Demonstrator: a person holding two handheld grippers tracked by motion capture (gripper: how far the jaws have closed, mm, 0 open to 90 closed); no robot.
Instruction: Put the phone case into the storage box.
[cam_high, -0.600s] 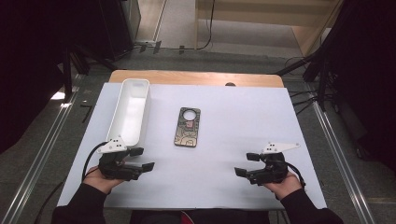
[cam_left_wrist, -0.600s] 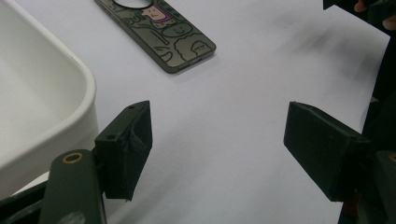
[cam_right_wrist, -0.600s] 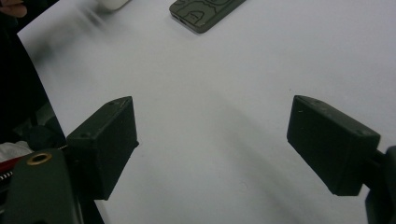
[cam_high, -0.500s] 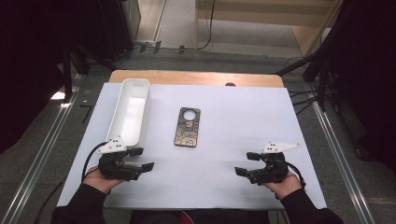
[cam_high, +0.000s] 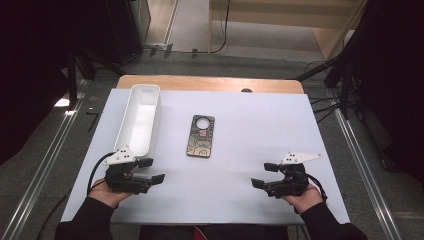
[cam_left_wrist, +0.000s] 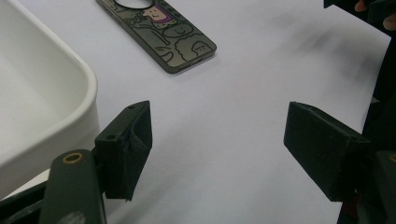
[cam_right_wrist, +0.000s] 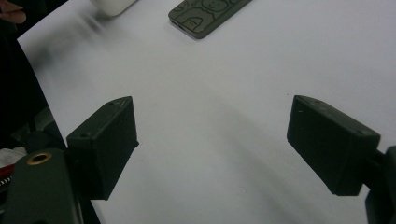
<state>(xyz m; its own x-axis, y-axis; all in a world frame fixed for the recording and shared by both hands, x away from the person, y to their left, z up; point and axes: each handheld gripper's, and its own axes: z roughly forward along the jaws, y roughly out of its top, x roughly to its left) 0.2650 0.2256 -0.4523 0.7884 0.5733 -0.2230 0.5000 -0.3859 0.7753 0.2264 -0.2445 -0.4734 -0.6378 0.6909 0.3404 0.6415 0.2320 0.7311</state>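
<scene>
The white sheet lies bare between the left gripper and right gripper, both with jaws wide apart, so either could cross there. The tray stands just ahead of the left gripper, walling its forward path. The phone case lies flat mid-sheet, well apart from both. Right half seems open, though its far edge is dim.

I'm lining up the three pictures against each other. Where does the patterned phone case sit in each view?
High view: the phone case lies mid-table on the white sheet, right of the white tray.
Left gripper view: top, left of centre, beyond the open claw.
Right gripper view: top centre, cut by the frame edge.
Shared landmark: the white tray, whose corner is at top left in the right gripper view.
</scene>
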